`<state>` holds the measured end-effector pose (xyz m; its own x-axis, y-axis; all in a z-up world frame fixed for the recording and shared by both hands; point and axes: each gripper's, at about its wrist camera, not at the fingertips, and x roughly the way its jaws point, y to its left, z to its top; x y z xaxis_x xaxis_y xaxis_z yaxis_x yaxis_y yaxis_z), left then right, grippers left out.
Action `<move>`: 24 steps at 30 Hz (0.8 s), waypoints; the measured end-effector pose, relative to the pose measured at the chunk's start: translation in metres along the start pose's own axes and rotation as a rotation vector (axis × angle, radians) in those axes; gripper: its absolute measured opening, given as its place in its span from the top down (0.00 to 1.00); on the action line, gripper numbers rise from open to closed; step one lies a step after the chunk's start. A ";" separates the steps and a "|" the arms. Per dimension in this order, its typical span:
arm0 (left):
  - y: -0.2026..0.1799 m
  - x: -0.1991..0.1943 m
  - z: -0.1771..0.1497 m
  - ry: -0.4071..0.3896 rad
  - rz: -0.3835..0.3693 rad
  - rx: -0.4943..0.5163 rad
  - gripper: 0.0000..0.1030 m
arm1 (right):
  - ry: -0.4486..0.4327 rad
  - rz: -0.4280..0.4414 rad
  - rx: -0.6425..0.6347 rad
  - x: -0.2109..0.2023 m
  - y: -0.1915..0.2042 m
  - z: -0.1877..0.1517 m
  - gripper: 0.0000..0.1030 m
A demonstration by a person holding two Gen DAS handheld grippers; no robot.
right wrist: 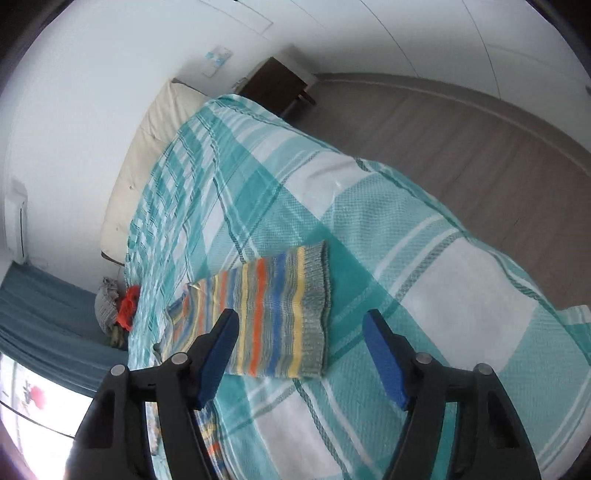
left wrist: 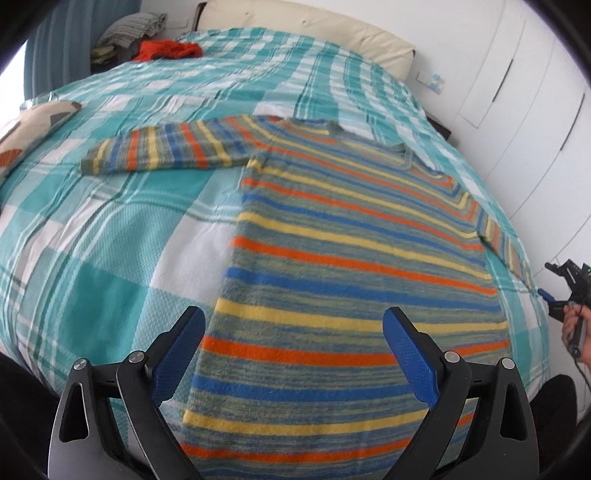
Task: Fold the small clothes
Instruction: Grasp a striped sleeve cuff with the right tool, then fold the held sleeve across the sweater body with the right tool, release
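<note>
Sweater: striped sweater (left wrist: 354, 266) in orange, yellow, blue and grey-green lies spread flat on the bed (left wrist: 110, 229), hem toward the left wrist camera, neckline toward the headboard end.
Bedspread: teal-and-white check cover under the whole garment.
Left sleeve of garment: stretched out sideways across the cover toward the left of the left wrist view (left wrist: 162, 151).
Other sleeve: runs off toward the right edge of the bed; its ribbed cuff (right wrist: 314, 310) lies flat on the cover in the right wrist view.
Left hand-held gripper (left wrist: 293, 354): released, blue pads wide apart, nothing between them; it hangs above the lower part of the sweater body, one pad over the garment's left side edge, the other over the stripes nearer its right side.
Right hand-held gripper (right wrist: 301, 354): jaws spread and gripping nothing; the sleeve end lies between and just beyond the fingertips, the left pad overlapping the striped knit in the view, the right pad over bare cover. Contact with the cloth cannot be told.
Far corner: orange cloth (left wrist: 166, 50) and a folded pile (left wrist: 129, 31) lie near the head of the bed, well apart from the sweater.
</note>
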<state>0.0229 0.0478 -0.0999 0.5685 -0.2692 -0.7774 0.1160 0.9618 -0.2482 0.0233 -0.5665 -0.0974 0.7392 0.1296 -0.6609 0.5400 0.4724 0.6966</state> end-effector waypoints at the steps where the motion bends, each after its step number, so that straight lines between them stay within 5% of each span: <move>1: 0.002 0.003 0.000 0.014 0.005 -0.011 0.05 | 0.029 0.022 0.023 0.009 -0.002 0.005 0.38; 7: 0.005 0.006 0.004 -0.020 0.045 0.019 0.05 | 0.122 -0.054 0.015 0.056 -0.002 0.012 0.63; 9: 0.007 0.012 0.003 0.000 0.047 0.007 0.05 | 0.171 -0.101 -0.008 0.067 -0.003 0.014 0.96; 12: 0.008 0.015 0.002 0.011 0.032 -0.009 0.05 | 0.151 -0.200 -0.064 0.066 0.014 0.017 0.97; 14: 0.006 0.013 0.002 -0.001 0.035 0.007 0.05 | 0.096 -0.325 -0.249 0.056 0.061 0.013 0.97; 16: 0.004 0.013 0.002 -0.007 0.040 0.025 0.05 | 0.057 -0.363 -0.432 0.048 0.117 0.001 0.97; 24: 0.004 0.004 0.005 -0.041 0.025 0.034 0.05 | 0.185 -0.175 -0.810 0.111 0.315 -0.098 0.97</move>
<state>0.0300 0.0508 -0.1012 0.6043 -0.2430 -0.7588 0.1285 0.9696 -0.2082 0.2362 -0.3179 0.0216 0.5558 0.1039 -0.8248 0.1329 0.9683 0.2116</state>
